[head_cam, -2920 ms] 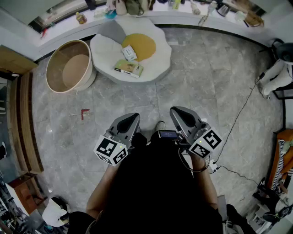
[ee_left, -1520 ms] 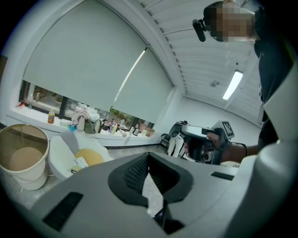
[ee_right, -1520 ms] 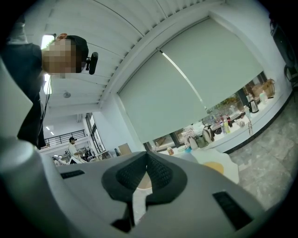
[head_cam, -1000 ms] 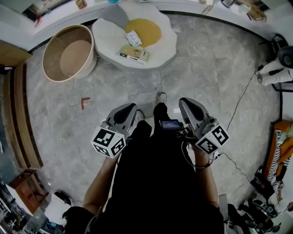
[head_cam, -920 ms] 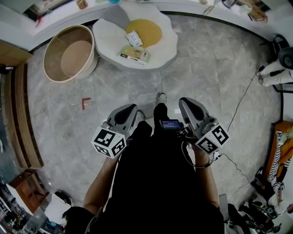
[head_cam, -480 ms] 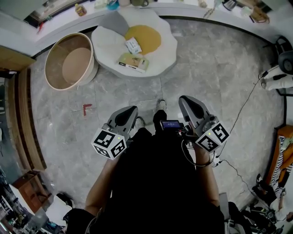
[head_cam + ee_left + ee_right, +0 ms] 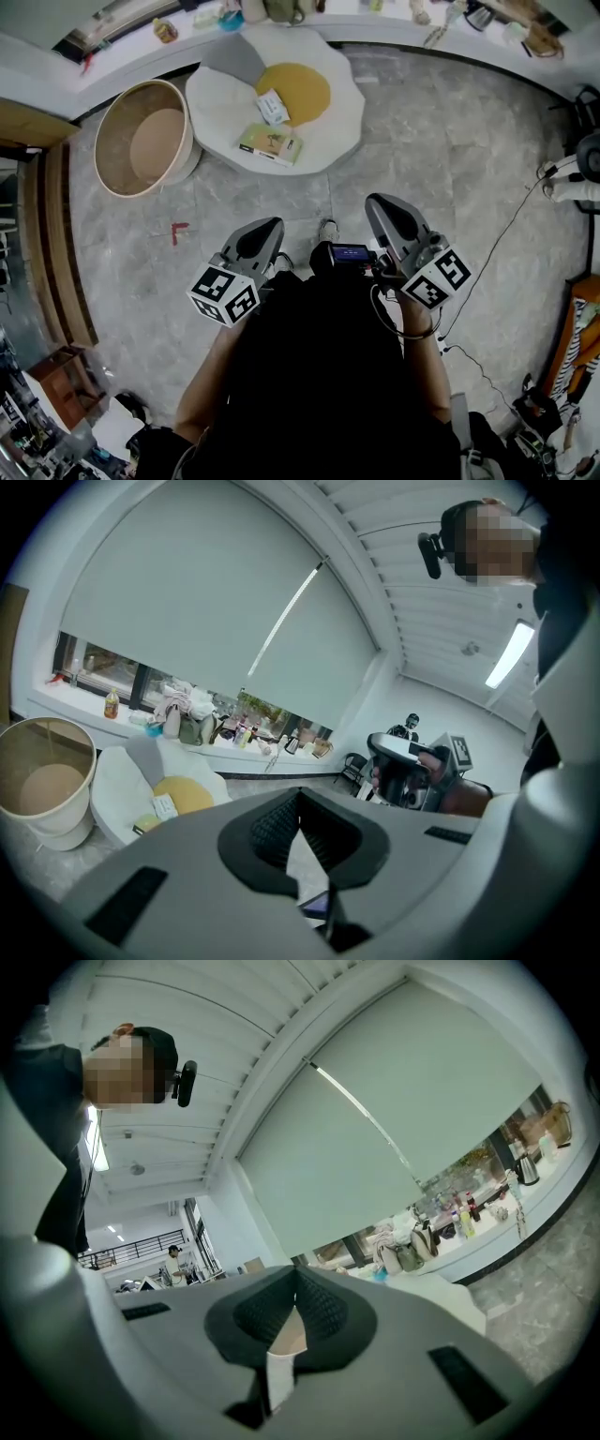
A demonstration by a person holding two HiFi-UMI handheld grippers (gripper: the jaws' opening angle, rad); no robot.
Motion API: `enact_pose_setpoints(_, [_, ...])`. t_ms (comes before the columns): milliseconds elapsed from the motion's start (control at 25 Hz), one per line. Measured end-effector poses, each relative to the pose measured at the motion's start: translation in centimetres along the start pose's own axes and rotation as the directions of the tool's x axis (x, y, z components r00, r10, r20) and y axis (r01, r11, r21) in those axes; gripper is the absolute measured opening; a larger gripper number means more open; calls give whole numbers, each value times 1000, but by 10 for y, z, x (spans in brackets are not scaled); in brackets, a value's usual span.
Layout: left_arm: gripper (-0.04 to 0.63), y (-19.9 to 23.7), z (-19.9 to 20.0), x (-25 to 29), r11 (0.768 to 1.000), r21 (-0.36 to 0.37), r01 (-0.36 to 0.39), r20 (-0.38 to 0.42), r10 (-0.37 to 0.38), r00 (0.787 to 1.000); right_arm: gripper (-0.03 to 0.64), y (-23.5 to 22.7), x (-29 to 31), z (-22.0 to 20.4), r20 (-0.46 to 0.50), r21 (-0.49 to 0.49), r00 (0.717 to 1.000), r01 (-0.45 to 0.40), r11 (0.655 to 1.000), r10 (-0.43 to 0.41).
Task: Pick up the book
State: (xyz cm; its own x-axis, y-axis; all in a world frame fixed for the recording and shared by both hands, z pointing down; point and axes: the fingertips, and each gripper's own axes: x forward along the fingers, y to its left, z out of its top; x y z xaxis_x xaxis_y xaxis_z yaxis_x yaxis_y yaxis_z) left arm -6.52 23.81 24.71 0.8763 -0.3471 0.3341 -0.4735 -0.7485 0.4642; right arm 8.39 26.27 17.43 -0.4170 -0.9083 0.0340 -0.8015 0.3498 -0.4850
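The book [image 7: 270,143], thin with a pale green cover, lies flat on a white egg-shaped floor cushion [image 7: 328,131] with a yellow centre. In the left gripper view the book [image 7: 146,824] is small and far off at lower left. My left gripper [image 7: 264,232] and right gripper [image 7: 382,211] are held side by side in front of the person's body, well short of the cushion. Both are shut and hold nothing. The left gripper [image 7: 300,801] points slightly down. The right gripper [image 7: 295,1283] points level and does not show the book.
A small white booklet [image 7: 273,106] lies on the cushion's yellow centre. A round tan basket [image 7: 141,141] stands left of the cushion. A red mark [image 7: 177,231] is on the grey tile floor. A window ledge [image 7: 122,42] with bottles and bags runs behind. A cable [image 7: 497,244] trails at right.
The person has walked forward, a foot stepping out ahead. Cushion, book and basket sit lower in the head view. Both grippers stay shut.
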Motion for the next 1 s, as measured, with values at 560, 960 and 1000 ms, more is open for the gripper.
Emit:
enact_pose_setpoints(560, [15,-6,8,51,992,-116,-57,16,59,998,17,-59,6,16,-48,46,996,-69,997,71])
enact_pose_setpoints(960, [15,20,6,41,983,-140,-118,8,120,993,17,-56,29,-1,-94,88,990,-98,991,106])
enact_pose_setpoints(1000, [15,25,6,41,983,-141,-117,4,119,993,17,-57,32,-2,-96,90,990,-94,991,103])
